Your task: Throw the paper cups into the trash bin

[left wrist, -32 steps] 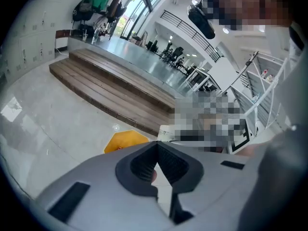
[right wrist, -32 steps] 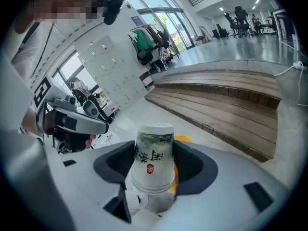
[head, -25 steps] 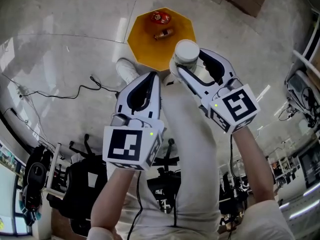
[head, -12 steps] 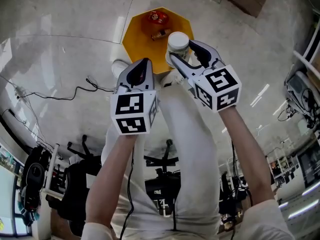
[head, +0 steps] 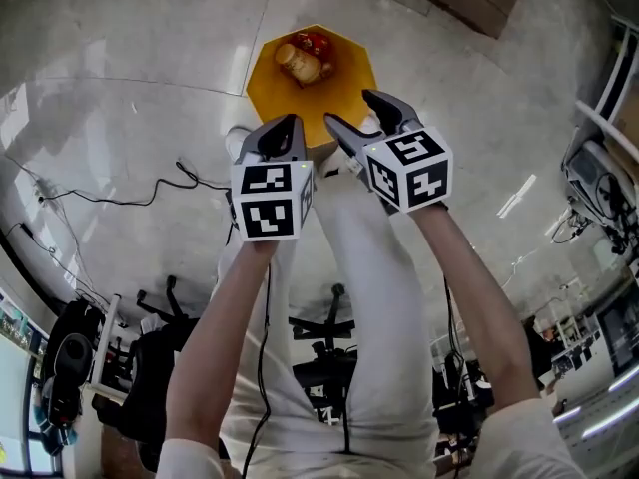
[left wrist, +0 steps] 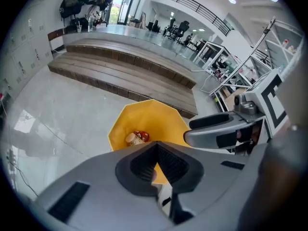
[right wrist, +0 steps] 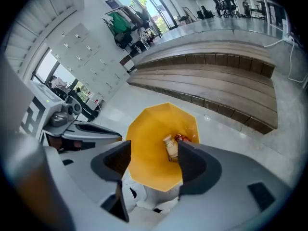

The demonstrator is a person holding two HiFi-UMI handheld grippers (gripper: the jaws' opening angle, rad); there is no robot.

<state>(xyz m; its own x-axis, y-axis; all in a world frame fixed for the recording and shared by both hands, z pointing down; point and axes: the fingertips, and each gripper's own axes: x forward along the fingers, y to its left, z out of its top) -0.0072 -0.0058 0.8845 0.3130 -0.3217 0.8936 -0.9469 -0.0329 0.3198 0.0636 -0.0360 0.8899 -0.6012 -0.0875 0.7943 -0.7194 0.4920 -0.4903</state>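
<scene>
only the head view shows the black cable [head: 200, 178] trailing over the floor and the person's white shoe [head: 238, 140] beside the yellow trash bin [head: 275, 88]. the gripper views alone show the wooden steps [right wrist: 216, 88] behind the bin. the right gripper [head: 354, 110] hangs over the bin's near edge. its jaws have just opened wide and have nothing between them. through that gap its own view shows the paper cup [right wrist: 170, 147] lying on its side inside the bin, next to a red wrapper [right wrist: 185, 138]. the left gripper [head: 284, 126] is just beside the right one, jaws pressed together and empty. in its own view they cover the bin's near part.
</scene>
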